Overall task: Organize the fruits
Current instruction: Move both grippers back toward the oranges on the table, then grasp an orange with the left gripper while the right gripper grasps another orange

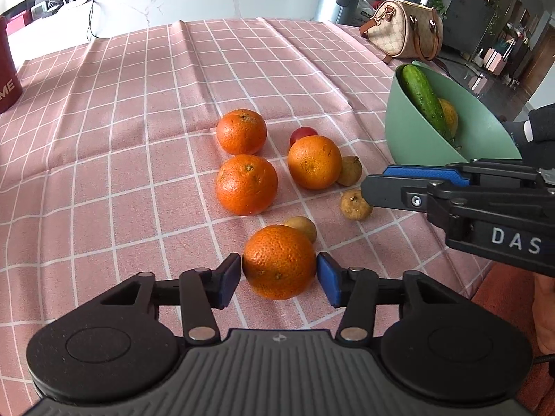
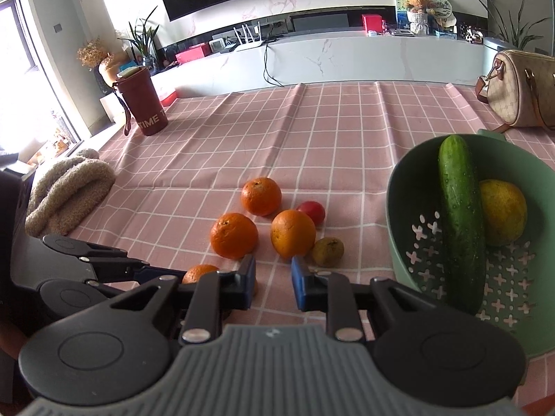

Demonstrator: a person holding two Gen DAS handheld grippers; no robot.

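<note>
Four round orange tangerines lie loose on the pink checked cloth; my left gripper [image 1: 279, 270] clamps the nearest tangerine [image 1: 279, 261], low centre. Right gripper [image 2: 272, 284] spread, empty — free beside the mint-green plastic colander [image 2: 399, 208], the likely destination.

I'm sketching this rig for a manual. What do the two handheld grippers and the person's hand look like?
Both the left gripper and the right gripper are black, with blue finger pads, silver rivets, round black side discs and a ribbed grey centre plate. The right gripper's side reads "DAS" in white. A black glove covers the hand behind it.
</note>
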